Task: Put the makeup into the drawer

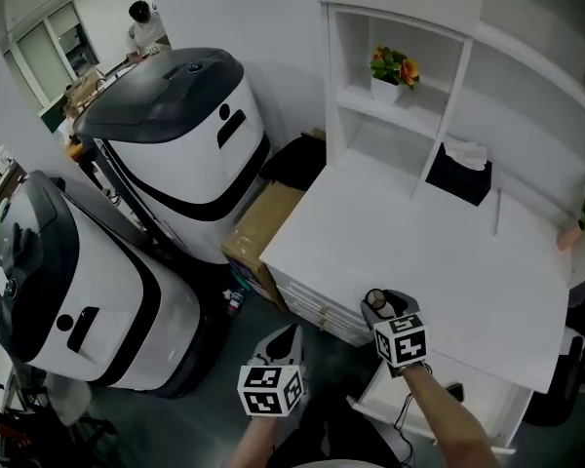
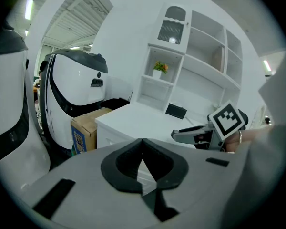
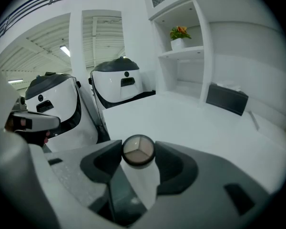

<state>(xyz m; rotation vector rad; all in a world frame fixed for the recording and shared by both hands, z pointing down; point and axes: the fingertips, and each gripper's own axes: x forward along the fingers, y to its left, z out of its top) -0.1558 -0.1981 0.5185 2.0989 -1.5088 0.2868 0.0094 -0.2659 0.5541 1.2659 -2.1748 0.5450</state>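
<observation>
The right gripper hung over the worktop's front edge, its jaws clamped on a round three-shade makeup compact. The left gripper, jaws pressed together on nothing, sat below that edge near the drawer fronts. Open surface stretched ahead to a black tissue box. A cardboard box and two large white machines crowded the left.

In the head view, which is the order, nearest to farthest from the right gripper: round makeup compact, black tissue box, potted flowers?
1. The round makeup compact, held in the right gripper.
2. The black tissue box, at the back of the desk.
3. The potted flowers, on the shelf beyond, leftward.
</observation>
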